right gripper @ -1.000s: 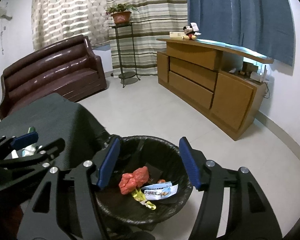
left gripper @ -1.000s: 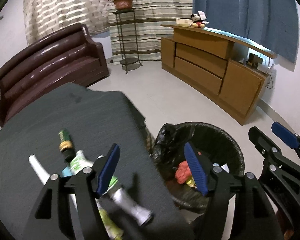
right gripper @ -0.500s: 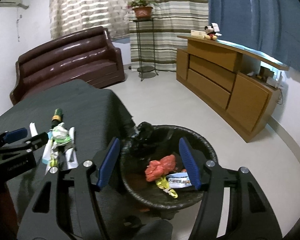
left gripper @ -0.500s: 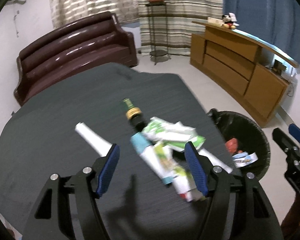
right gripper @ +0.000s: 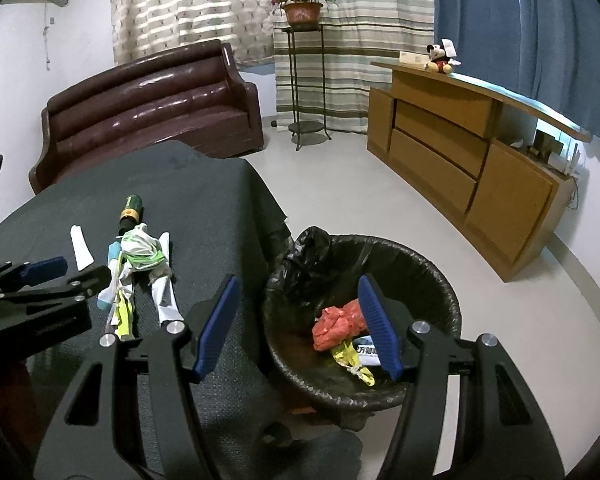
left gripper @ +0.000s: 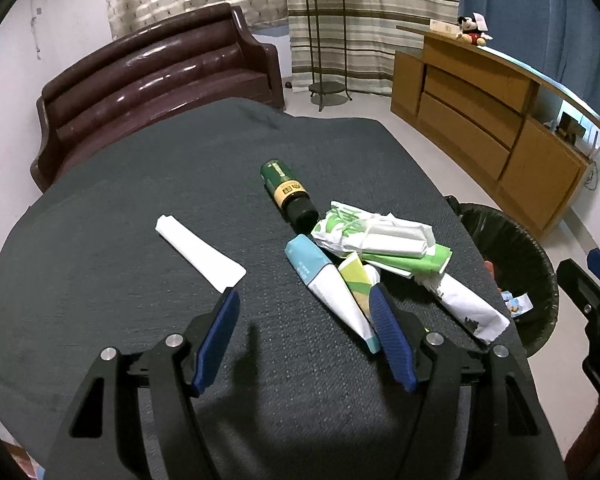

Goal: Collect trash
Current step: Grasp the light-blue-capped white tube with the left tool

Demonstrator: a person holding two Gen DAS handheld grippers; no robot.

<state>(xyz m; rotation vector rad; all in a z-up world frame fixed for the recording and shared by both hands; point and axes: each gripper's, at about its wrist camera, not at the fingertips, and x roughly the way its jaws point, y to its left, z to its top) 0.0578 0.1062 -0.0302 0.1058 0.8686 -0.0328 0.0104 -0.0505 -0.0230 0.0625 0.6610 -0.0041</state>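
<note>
- Dark cloth covers the table (left gripper: pixel 100 280), with the trash pile (left gripper: pixel 380 248) at centre right of the left wrist view.
- Left gripper (left gripper: pixel 304 336) hovers spread wide and empty, low in frame; its right finger overlaps a wrapper, so closing now could pinch only a corner.
- Green bottle (left gripper: pixel 286 192) lies on its side and may roll if nudged.
- Right gripper (right gripper: pixel 296 320) is released over the bin (right gripper: pixel 440 280); light wrappers could miss the rim.

On the tabletop (left gripper: pixel 100 280), a bottle (left gripper: pixel 287 195) is laid behind a heap of wrappers (left gripper: pixel 380 240) and tubes (left gripper: pixel 328 284); a folded paper (left gripper: pixel 199 253) is set apart to their left. A trash bin (right gripper: pixel 440 280) is placed on the floor just right of the tabletop, with crumpled trash (right gripper: pixel 338 322) inside. A sofa (left gripper: pixel 156 80) is seen behind the tabletop, a cabinet (left gripper: pixel 492 128) to the right.
</note>
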